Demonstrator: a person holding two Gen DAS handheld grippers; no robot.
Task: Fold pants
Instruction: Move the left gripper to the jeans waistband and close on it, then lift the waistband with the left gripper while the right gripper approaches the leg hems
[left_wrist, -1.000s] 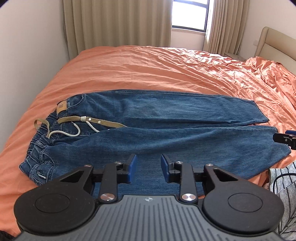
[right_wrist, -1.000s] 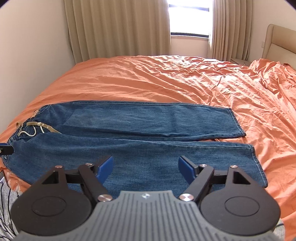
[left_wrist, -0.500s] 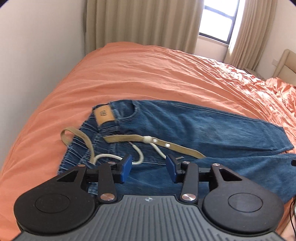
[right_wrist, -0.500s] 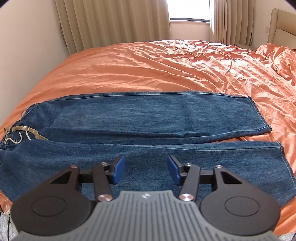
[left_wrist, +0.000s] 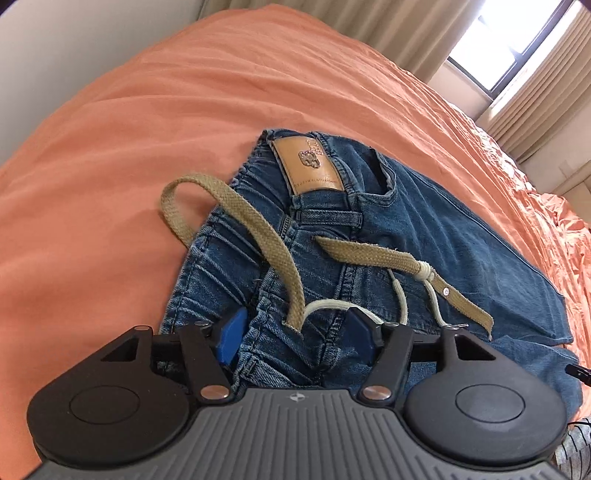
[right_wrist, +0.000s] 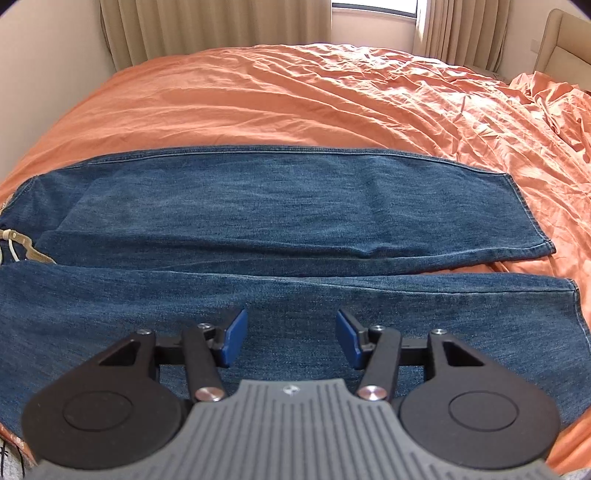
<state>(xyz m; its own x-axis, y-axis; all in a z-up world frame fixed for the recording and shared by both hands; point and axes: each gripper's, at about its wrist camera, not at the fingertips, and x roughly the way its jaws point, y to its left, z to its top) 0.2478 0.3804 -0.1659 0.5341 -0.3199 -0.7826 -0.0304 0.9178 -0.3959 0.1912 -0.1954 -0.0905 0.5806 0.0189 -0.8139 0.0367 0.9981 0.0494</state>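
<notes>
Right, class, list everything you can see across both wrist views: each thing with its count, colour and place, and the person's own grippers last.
jeans: one pair, blue denim, spread flat across the bed, legs side by side.
leather patch: one, tan, on the waistband.
belt: one, khaki webbing, looped at the waist, loose end lying over the denim.
drawstring: one, white, at the waistband.
bedsheet: one, orange, wrinkled, covering the bed.
curtains: beige, on the far wall beside the window.
window: one, bright, far wall.
headboard: one, beige, far right.
left gripper: black with blue pads, open, straddling the waistband.
right gripper: black with blue pads, open, over the near leg.
</notes>
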